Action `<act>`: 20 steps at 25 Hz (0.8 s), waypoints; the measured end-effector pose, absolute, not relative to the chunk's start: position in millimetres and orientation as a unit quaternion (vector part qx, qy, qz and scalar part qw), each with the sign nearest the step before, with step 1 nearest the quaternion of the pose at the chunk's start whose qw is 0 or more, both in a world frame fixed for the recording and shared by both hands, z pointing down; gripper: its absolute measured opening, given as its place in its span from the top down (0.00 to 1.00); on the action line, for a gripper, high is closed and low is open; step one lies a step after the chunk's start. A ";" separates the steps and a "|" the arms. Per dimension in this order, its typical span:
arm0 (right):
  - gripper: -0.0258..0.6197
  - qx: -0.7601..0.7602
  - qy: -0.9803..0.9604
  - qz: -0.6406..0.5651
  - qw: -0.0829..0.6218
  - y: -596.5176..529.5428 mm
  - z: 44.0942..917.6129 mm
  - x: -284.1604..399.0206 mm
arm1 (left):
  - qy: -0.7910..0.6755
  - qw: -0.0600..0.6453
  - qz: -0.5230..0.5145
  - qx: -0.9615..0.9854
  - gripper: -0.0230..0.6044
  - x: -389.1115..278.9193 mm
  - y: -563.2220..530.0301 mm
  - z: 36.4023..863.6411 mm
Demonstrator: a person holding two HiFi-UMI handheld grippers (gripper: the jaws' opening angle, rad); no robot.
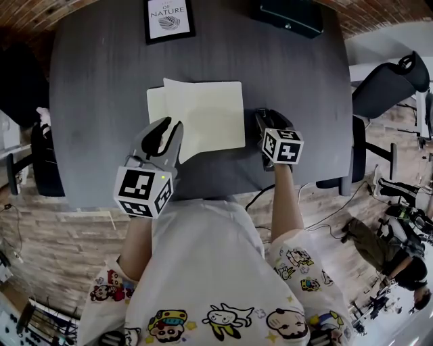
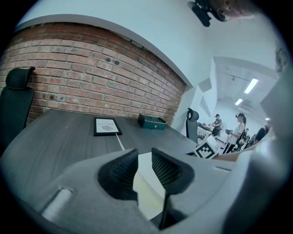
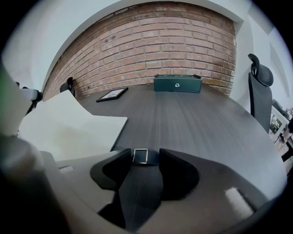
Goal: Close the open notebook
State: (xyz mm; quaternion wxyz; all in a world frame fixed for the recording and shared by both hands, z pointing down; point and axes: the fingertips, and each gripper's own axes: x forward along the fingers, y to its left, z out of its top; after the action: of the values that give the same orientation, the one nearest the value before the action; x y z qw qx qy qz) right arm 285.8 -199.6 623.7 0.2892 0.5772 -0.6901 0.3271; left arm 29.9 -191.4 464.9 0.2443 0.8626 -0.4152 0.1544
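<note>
The notebook point(image 1: 203, 118) lies open in the middle of the dark round table point(image 1: 101, 81), cream pages up, with a narrow strip of another leaf showing along its left side. My left gripper point(image 1: 170, 125) rests over the notebook's near left corner. Its jaws stand a narrow gap apart, and the cream page point(image 2: 145, 183) shows through that gap. My right gripper point(image 1: 265, 121) is just right of the notebook's right edge, open. A small metal-framed clasp point(image 3: 140, 156) on a dark strip lies between its jaw tips. In the right gripper view the notebook point(image 3: 73, 125) spreads pale at the left.
A framed print point(image 1: 168, 19) and a dark green box point(image 1: 289, 15) sit at the table's far edge. Black office chairs stand at the right point(image 1: 389, 84) and left point(image 1: 40, 155). People stand far off at the right in the left gripper view.
</note>
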 end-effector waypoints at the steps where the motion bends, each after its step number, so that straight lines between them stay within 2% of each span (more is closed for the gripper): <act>1: 0.65 0.578 -0.690 0.328 0.288 -199.7 623.6 285.3 | -0.415 0.244 0.154 0.863 0.83 29.1 -191.6 464.7; 5: 0.70 0.572 -0.692 0.336 0.285 -198.5 623.4 279.2 | -0.416 0.245 0.152 0.863 0.83 26.2 -190.8 464.5; 8: 0.78 0.567 -0.693 0.348 0.278 -198.4 624.5 274.0 | -0.418 0.244 0.150 0.862 0.83 25.4 -190.8 464.8; 17: 0.81 0.575 -0.695 0.370 0.223 -199.3 614.6 271.0 | -0.422 0.244 0.144 0.861 0.83 19.8 -190.6 464.3; 20: 0.87 0.580 -0.697 0.366 0.207 -200.1 608.3 268.8 | -0.424 0.242 0.142 0.861 0.83 17.8 -190.8 462.7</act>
State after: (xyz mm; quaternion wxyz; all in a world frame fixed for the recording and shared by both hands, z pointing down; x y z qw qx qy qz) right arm 268.8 -200.1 608.3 0.2068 0.5804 -0.6973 0.3662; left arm 17.8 -190.8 462.7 0.2423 0.8610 -0.4240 0.1421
